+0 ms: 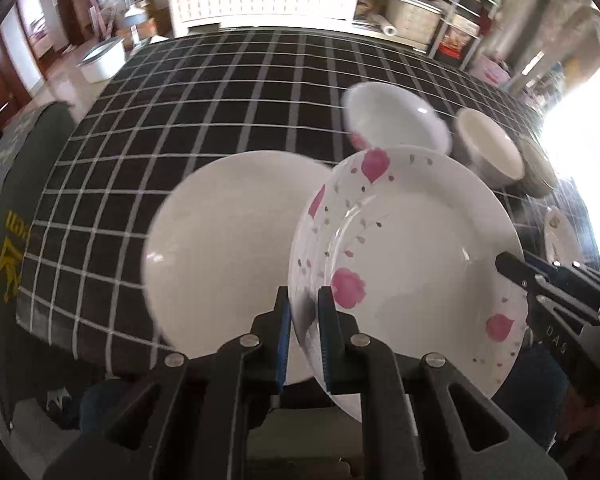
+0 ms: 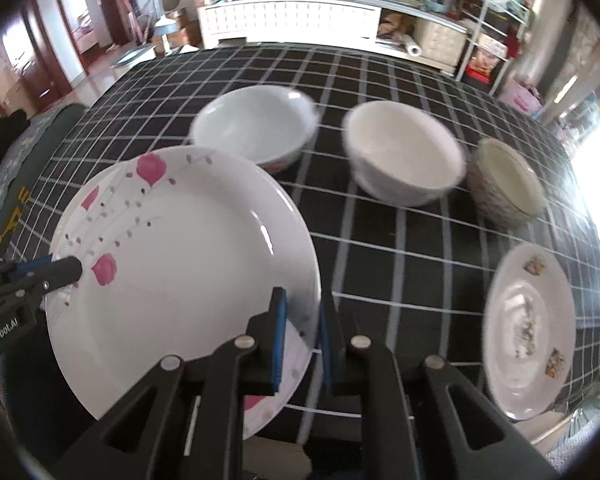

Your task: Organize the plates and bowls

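Observation:
A white plate with pink flowers [image 1: 412, 240] [image 2: 188, 272] hangs tilted above the table, held from both sides. My left gripper [image 1: 302, 294] is shut on its left rim; in the right wrist view it [image 2: 70, 270] reaches in from the left. My right gripper [image 2: 302, 296] is shut on the opposite rim, and in the left wrist view it [image 1: 508, 266] shows at the plate's right edge. A plain white plate [image 1: 220, 248] lies on the cloth just left of and below the held one. Three bowls stand in a row behind: a white one [image 2: 256, 128], a cream one [image 2: 404, 152], a patterned one [image 2: 508, 180].
The table wears a black cloth with a white grid [image 2: 400, 260]. A small oval plate with printed pictures [image 2: 528, 328] lies near the right front edge. A green chair back [image 1: 28, 184] stands at the table's left side. Shelves and a white cabinet [image 2: 292, 20] fill the room behind.

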Motion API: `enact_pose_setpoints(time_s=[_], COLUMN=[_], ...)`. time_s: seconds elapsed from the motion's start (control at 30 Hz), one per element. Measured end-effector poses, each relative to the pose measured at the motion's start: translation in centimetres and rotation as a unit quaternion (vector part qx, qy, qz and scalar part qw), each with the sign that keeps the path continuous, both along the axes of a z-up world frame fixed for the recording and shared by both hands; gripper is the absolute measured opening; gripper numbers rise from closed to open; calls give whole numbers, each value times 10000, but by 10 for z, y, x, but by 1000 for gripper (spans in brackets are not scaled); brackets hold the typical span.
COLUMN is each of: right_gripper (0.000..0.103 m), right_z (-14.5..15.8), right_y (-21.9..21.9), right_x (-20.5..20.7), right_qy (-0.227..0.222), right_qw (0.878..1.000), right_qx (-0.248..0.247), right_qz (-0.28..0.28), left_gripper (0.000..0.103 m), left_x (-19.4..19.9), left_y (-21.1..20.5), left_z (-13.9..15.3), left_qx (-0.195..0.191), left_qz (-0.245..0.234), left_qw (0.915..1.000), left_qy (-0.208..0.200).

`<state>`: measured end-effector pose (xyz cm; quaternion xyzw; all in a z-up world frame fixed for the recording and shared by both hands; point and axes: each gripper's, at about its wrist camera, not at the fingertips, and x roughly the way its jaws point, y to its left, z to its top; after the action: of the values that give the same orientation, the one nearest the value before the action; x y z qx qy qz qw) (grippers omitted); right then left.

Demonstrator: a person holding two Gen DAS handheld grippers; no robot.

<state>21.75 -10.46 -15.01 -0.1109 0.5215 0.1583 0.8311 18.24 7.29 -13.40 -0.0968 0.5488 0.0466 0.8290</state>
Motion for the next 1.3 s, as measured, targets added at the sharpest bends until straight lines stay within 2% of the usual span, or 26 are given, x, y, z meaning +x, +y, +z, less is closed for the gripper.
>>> enact_pose_setpoints(time_s=[0.27, 0.77, 0.87, 0.97, 1.0, 1.07, 1.17, 1.3], right_gripper=[19, 19, 19, 17, 11, 8, 8, 8], right_z=[-2, 7, 7, 2, -1, -4, -7, -13], right_y=[38, 73, 75, 77, 76, 79, 93, 95], right_x=[3, 24, 26, 29, 30, 28, 24, 29], right_qy=[-97, -386, -333, -92, -30, -40, -162, 36], right_qw=[9996, 9983, 9987, 9994, 9996, 9994, 9993, 9996], right_qx=[-175, -232, -126, 35, 132, 200, -76, -8], right_qz=[221, 377, 359, 323, 266, 261, 331, 296], left_gripper=[11, 11, 11, 11, 11, 11, 10, 10], left_x=[-9, 1, 3, 1, 0, -1, -3, -4], left_y=[36, 71, 76, 84, 87, 92, 102, 107], left_z=[0, -22, -26, -29, -31, -33, -36, -31], left_qx=[83, -306, -443, -482, -442, -415, -554, -408], left_qz=[190, 395, 442, 507, 522, 579, 646, 633], left_qw=[9997, 9987, 9980, 9974, 9975, 9972, 9962, 9971], left_qy=[-109, 54, 121, 154, 177, 208, 187, 82])
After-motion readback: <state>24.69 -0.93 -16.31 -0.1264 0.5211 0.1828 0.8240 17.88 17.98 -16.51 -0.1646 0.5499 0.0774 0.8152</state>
